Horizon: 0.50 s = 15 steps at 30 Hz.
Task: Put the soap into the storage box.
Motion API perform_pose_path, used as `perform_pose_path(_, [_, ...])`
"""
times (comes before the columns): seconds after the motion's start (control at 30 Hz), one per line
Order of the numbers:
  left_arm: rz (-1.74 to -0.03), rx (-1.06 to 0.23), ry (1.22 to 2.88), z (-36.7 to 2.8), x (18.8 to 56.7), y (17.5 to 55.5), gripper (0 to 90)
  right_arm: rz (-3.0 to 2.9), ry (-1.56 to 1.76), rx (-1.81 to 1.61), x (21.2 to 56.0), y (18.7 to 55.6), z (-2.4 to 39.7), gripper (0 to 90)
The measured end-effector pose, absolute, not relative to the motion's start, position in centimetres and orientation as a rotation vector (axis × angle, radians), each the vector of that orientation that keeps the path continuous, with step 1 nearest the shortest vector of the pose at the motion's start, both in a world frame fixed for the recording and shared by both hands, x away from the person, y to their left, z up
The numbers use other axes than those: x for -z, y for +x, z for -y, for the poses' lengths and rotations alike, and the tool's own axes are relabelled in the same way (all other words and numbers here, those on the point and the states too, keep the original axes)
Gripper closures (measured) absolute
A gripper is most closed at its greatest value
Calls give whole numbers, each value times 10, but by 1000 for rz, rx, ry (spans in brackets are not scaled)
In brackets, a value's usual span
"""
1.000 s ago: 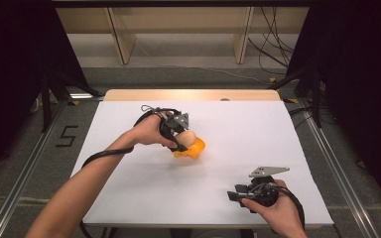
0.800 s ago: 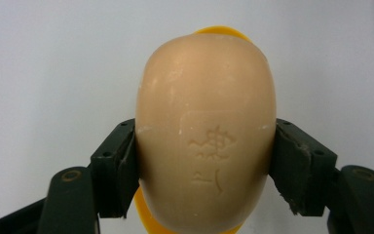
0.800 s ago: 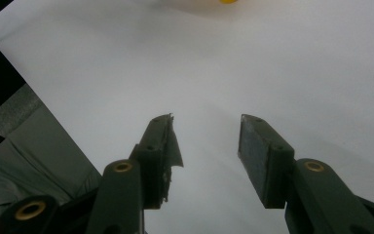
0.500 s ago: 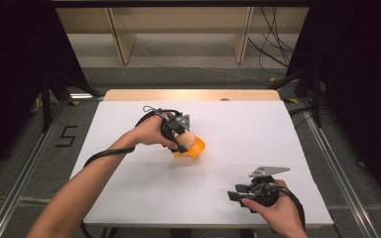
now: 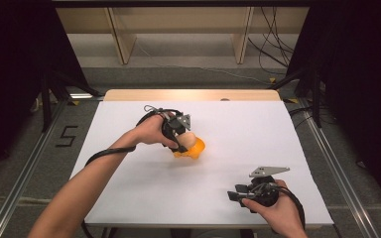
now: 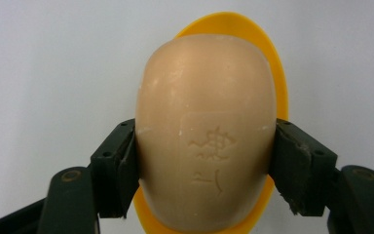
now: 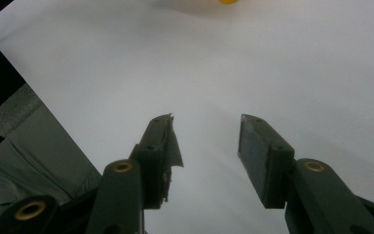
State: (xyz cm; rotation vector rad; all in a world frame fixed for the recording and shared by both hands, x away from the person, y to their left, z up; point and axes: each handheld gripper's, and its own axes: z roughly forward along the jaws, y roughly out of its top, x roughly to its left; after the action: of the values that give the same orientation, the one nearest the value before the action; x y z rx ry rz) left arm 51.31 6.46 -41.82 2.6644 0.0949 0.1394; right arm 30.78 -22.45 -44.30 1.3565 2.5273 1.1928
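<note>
A beige oval bar of soap (image 6: 207,131) with a stamped mark fills the left gripper view, clamped on both sides by the black jaws of my left gripper (image 6: 204,161). Under it lies a yellow oval dish (image 6: 272,63). In the high view the left gripper (image 5: 181,141) is near the middle of the white table, with the soap (image 5: 190,139) over the yellow dish (image 5: 197,149). My right gripper (image 5: 234,195) rests near the front right of the table, its jaws apart with nothing between them (image 7: 207,151).
The white table top (image 5: 258,134) has a wooden strip along its far edge. Dark floor and metal rails flank the table. Its left front edge (image 7: 53,141) runs close to the right gripper's jaws.
The left gripper with the soap has shifted slightly over the yellow dish. The right gripper has stayed where it was.
</note>
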Motion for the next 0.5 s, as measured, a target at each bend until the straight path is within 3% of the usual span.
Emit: perform_pose_path(0.5, [-138,-115,2687,-61,418,516,323,-2528,1351,-1196,443,308,225,564])
